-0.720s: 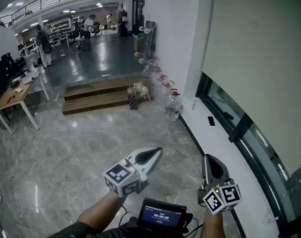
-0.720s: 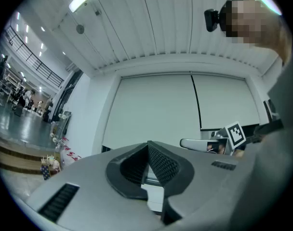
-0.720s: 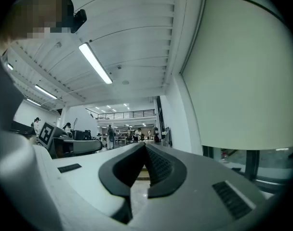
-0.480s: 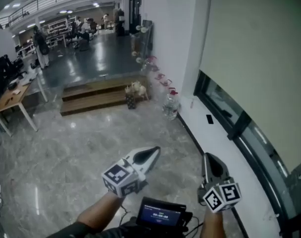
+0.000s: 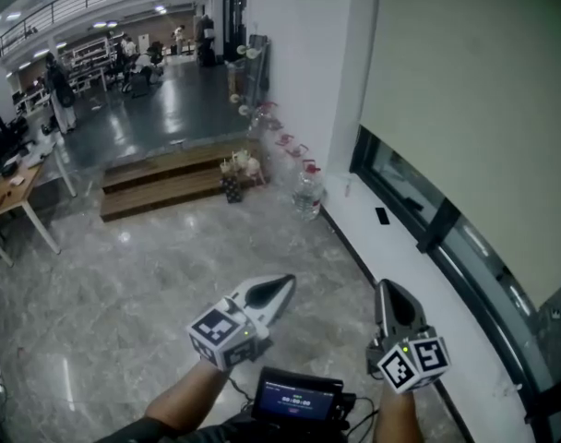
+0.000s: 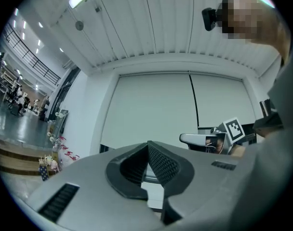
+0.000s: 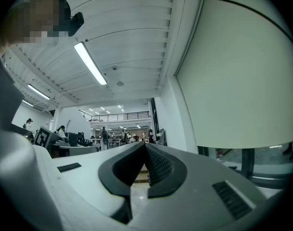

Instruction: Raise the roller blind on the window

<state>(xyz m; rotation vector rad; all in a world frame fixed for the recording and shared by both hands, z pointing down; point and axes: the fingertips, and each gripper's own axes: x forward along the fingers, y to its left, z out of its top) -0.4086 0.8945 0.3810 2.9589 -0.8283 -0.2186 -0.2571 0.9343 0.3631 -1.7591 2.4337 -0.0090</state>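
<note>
Both grippers are held low and level, empty, each with its jaws pressed together on nothing. The left gripper (image 5: 286,284) points ahead and a little right; the right gripper (image 5: 384,290) sits beside it, well apart, pointing forward along the white sill (image 5: 396,252).

The roller blind (image 5: 474,90) hangs up and to the right of the right gripper, out of touch, covering most of the window (image 5: 419,201); only a low strip of glass shows under its bottom edge.

Far ahead of the left gripper's tip, at the foot of the wall, stands a clear water bottle (image 5: 306,196). How full it is cannot be told. Just left of it, a small dark pot (image 5: 231,189) holds pale flowers (image 5: 236,165).
</note>
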